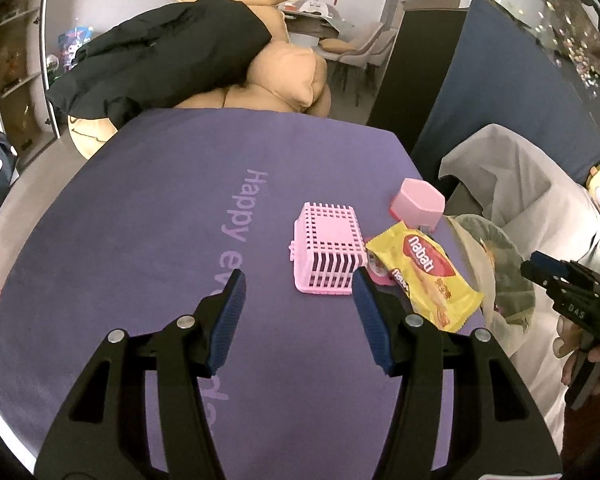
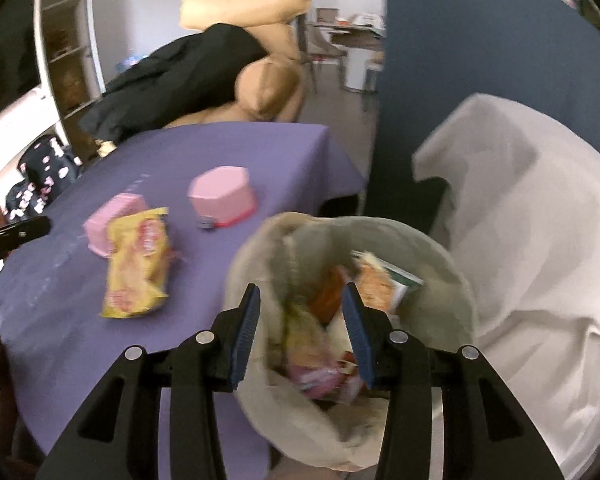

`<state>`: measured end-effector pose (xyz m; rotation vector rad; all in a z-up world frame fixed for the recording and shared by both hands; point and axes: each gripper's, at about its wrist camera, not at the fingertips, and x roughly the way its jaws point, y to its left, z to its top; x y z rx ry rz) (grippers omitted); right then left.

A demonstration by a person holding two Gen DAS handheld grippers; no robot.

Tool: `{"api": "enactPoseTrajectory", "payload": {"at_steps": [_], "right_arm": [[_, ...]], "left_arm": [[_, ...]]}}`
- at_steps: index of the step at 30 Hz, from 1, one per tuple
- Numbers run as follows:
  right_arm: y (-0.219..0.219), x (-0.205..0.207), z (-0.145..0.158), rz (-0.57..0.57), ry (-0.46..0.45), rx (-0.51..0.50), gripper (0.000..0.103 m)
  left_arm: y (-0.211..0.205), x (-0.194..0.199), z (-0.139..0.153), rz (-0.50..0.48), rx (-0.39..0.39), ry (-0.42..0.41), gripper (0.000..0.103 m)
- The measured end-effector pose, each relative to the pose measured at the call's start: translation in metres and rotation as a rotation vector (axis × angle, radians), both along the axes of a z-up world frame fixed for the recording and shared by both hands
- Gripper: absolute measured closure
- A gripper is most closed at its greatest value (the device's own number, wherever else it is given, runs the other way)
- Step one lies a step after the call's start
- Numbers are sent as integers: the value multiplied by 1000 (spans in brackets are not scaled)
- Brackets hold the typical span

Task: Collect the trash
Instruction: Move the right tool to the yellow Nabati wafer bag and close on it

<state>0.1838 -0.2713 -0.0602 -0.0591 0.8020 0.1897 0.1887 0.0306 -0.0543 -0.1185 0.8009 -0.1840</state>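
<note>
Item: yellow foil "nabati" wafer packet (image 1: 424, 276), flat on the purple-clothed worktop (image 1: 160, 220), lower right of the left wrist view. Long axis runs diagonally, upper left to lower right; printed face up. One corner lies just beside an upturned pink slatted plastic basket (image 1: 328, 256); a pink faceted box (image 1: 418, 202) sits beyond.

Left hand-held gripper (image 1: 300, 304): jaws wide, empty; packet lies just right of its right finger. This hand looks the nearer.

Right hand-held gripper (image 2: 300, 320): jaws parted, nothing held, poised above the pale bin liner (image 2: 452, 280) holding wrappers; packet is to its left.
</note>
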Motion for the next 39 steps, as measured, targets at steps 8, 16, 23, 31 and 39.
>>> {"api": "enactPoseTrajectory", "payload": {"at_steps": [8,16,23,31,39], "right_arm": [[55,-2,9,126,-10,39,62],[85,21,-2,169,29,96,62],[103,36,-20,169,99,105,62],[119,31,-12,183,70,70,62],[113,51,-11,183,81,68,62]], "left_arm": [[10,-5,-4,12,-25,6,50],[27,-5,-10,48,-57,20,50],[48,-6,-14,81,-98,26,50],[68,-7,-23,117,-137,50,50],[72,-8,-26,114,-146,53,50]]}}
